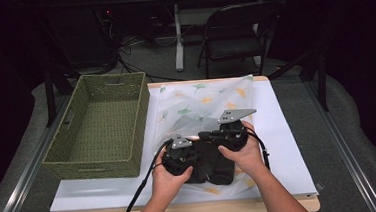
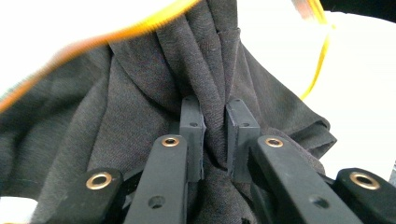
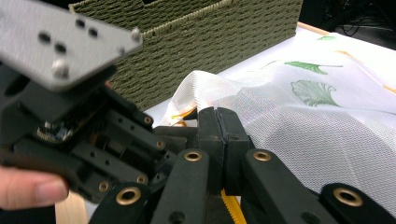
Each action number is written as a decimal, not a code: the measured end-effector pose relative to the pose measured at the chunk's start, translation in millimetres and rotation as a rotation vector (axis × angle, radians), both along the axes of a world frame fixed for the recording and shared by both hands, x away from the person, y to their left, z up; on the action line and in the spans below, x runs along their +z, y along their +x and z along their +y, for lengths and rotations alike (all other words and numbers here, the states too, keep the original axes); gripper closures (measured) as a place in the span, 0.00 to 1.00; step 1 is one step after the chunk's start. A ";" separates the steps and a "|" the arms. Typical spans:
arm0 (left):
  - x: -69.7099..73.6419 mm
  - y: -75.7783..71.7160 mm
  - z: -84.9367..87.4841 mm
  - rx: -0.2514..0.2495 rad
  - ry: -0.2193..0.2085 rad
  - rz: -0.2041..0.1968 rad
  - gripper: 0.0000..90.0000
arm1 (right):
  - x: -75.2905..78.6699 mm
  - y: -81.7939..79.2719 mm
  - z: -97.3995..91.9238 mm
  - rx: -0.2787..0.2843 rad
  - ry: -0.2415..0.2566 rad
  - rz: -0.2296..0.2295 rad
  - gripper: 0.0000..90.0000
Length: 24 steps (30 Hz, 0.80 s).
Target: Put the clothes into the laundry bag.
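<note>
left gripper (image 2: 215, 135) | jaws pinch a fold of dark cloth (image 2: 140, 116) | yellow-edged white mesh (image 2: 322, 56) behind

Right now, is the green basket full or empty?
Empty. From above, the green basket shows only its bare woven bottom, with nothing lying inside.

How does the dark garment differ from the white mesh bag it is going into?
The dark garment is plain, opaque charcoal cloth; the mesh bag is white, see-through netting printed with leaves. The garment is bunched into folds and pinched by the left hand-held gripper; the bag lies mostly spread flat on the table. Both are soft fabric.
</note>
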<state>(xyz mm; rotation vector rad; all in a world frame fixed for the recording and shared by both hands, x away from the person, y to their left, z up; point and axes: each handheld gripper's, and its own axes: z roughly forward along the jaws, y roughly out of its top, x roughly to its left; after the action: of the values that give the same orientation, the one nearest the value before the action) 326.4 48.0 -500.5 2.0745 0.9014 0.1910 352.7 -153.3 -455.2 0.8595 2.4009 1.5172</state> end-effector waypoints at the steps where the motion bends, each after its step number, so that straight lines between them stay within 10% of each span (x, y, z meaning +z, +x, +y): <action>1: 2.2 1.4 0.9 0.001 -0.007 0.001 0.89 | 0.2 -0.3 0.1 0.000 0.001 0.000 1.00; 24: 1.1 28.2 -9.8 0.048 -0.061 0.008 0.84 | 4.2 -1.7 -1.4 0.005 0.022 -0.005 1.00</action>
<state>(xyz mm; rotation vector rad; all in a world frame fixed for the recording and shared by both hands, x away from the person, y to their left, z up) 354.6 38.2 -499.4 2.0000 0.9513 0.1784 351.0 -154.7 -451.0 0.8544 2.3891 1.5479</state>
